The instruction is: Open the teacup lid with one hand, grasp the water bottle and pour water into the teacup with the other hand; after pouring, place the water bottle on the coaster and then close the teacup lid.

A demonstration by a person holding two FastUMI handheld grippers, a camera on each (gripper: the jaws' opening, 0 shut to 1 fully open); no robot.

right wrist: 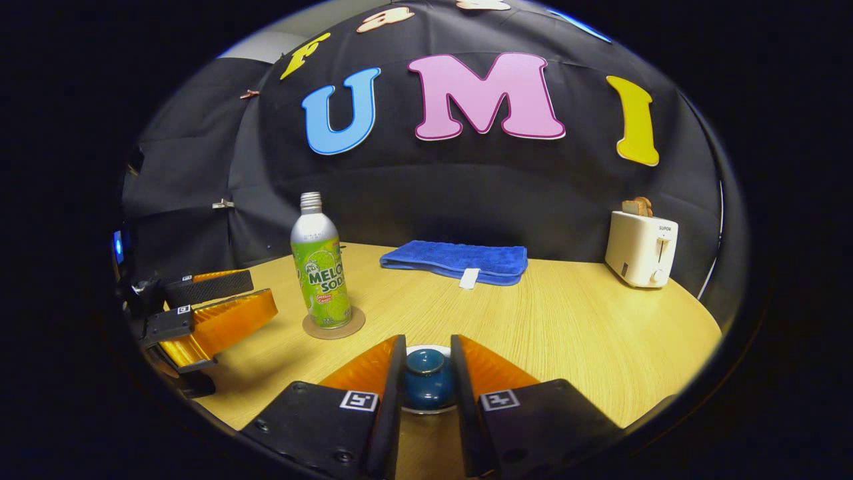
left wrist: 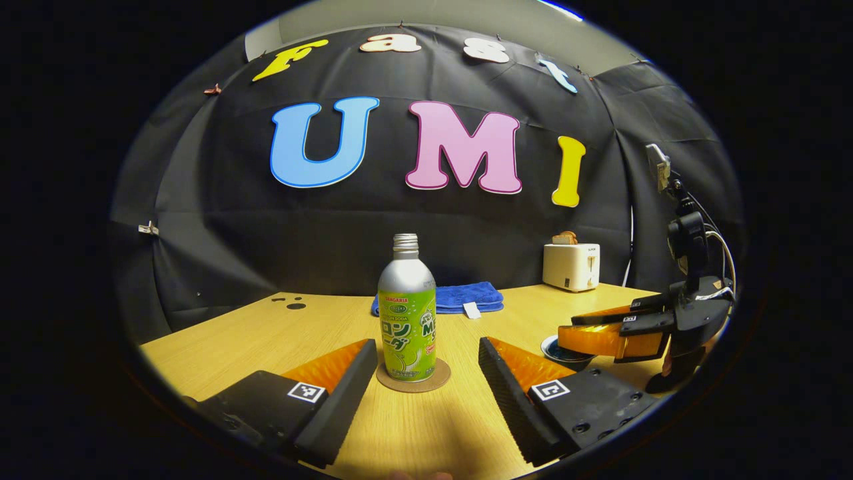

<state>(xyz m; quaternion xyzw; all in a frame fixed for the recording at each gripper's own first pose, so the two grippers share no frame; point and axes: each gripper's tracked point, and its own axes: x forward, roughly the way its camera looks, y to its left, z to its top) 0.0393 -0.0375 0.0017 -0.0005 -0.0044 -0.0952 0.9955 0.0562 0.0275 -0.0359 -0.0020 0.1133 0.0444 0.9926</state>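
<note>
Bare wooden tabletop (right wrist: 586, 320) lies open between the green-labelled aluminium bottle (right wrist: 320, 267) on its round cork coaster (right wrist: 333, 325), folded blue towel (right wrist: 456, 261) and white toaster (right wrist: 641, 248).

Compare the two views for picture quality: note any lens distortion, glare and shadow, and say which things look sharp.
Left gripper view: fisheye bends the table edge; the bottle is sharp, with a soft sheen on its metal shoulder; a faint shadow lies by the coaster. Right gripper view: the same curving; the teacup lid between the fingers shows a small highlight; the toaster is crisp.
</note>
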